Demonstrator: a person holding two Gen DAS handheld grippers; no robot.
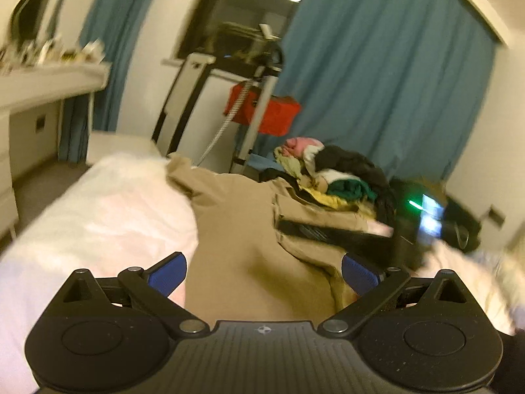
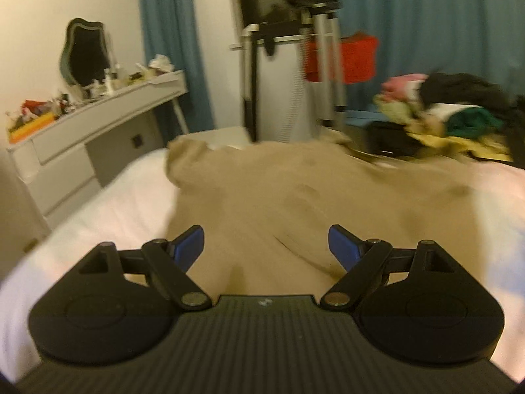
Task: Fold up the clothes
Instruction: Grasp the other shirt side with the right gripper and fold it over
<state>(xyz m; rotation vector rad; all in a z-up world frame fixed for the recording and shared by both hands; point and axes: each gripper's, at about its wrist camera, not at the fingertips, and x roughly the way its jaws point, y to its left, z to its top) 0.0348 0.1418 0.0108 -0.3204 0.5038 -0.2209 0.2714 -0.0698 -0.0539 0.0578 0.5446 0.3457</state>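
Observation:
A tan garment (image 1: 242, 226) lies spread along the white bed (image 1: 98, 203), with a dark zipper strip (image 1: 315, 229) on its right side. My left gripper (image 1: 262, 274) hovers open just above its near end, nothing between the blue pads (image 1: 165, 275). In the right wrist view the same tan garment (image 2: 295, 190) fills the middle of the bed (image 2: 108, 203). My right gripper (image 2: 265, 246) is open over its near edge, holding nothing. A pile of mixed clothes (image 1: 331, 177) sits at the far right of the bed, also seen as the pile (image 2: 452, 111).
A white dressing table (image 2: 98, 131) with a mirror (image 2: 85, 55) and clutter stands left of the bed. A folded treadmill frame (image 1: 249, 82) and a red box (image 1: 265, 111) stand beyond the bed before blue curtains (image 1: 387, 75). The other hand-held gripper body (image 1: 439, 220) shows at right.

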